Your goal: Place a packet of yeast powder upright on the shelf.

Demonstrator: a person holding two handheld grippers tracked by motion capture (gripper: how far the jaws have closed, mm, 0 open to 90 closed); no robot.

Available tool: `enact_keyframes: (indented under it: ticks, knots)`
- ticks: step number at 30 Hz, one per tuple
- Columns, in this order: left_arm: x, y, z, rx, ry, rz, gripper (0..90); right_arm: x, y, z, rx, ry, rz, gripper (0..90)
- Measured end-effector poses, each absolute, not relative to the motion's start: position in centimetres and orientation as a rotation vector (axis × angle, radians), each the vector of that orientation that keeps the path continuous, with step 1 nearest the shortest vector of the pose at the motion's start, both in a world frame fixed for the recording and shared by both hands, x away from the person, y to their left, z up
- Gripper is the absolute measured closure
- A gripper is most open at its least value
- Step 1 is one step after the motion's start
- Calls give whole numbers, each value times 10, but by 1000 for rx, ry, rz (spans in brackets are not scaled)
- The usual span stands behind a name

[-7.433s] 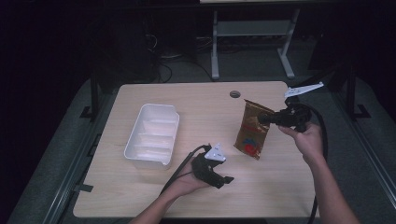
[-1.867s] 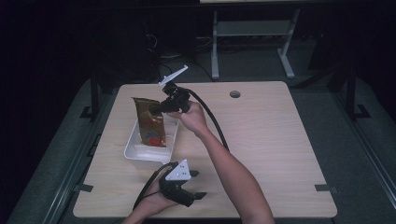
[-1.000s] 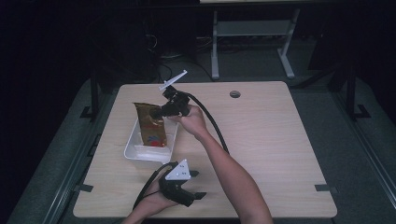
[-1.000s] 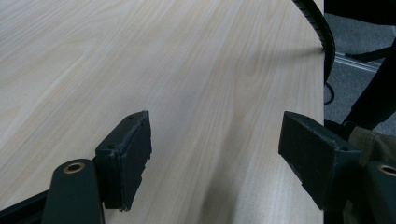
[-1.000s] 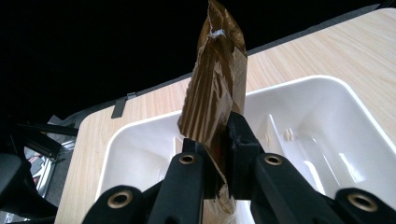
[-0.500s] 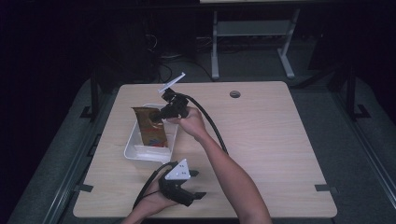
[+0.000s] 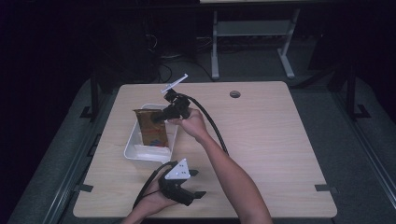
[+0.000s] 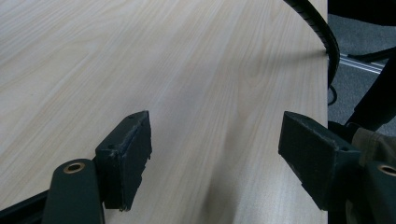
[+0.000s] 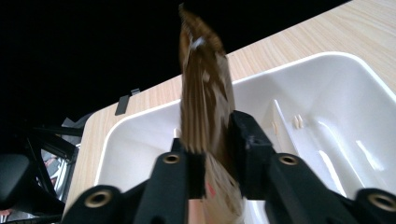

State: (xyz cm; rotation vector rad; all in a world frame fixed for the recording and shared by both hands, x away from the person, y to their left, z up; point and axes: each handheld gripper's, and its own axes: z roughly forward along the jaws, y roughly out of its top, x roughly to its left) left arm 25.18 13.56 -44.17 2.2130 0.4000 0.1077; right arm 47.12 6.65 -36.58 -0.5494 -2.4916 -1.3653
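Standing in the white moulded tray [image 7: 135, 148], a crinkled brown pouch [image 7: 152, 128].

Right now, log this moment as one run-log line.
right gripper: fingers just opening, brown pouch between them, upright in white tray | left gripper: open, resting on table

The light wooden table [image 7: 280, 149] has rounded corners and a small round hole [image 7: 235, 94] near its far edge, a little right of the middle. Short dark strips of tape [image 7: 325, 188] sit near its front corners, one at the right and another at the left [image 7: 83, 188]. Beyond the table, in the dim background, stands a grey metal frame [image 7: 252, 42] with two legs and a crossbar. Left of that frame, a tangle of cables [image 7: 163, 70] lies on the grey floor [image 7: 355, 140], which shows all around the table.
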Motion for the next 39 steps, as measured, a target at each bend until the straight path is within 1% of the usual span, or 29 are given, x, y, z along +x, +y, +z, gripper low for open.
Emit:
enact_keyframes:
  ticks: [3, 7, 9, 10, 16, 21, 39]
  knots:
    - [252, 135, -442, 2214, 400, 107, 251, 472, 64, -367, -577, -2478, -1369, 652]
    - [252, 135, -442, 2215, 400, 104, 251, 472, 62, -368, -607, -2489, -1352, 572]
    - [252, 135, -442, 2215, 402, 104, 251, 473, 60, -369, -632, -2479, -1355, 512]
    - [252, 136, -442, 2215, 403, 103, 251, 473, 59, -370, -639, -2471, -1353, 502]
    - [253, 137, -443, 2214, 409, 104, 251, 473, 48, -372, -650, -2459, -1358, 462]
    - [254, 137, -442, 2213, 412, 103, 249, 469, 39, -369, -645, -2465, -1371, 445]
    - [256, 139, -444, 2215, 426, 92, 247, 456, -16, -362, -681, -2485, -1425, 425]
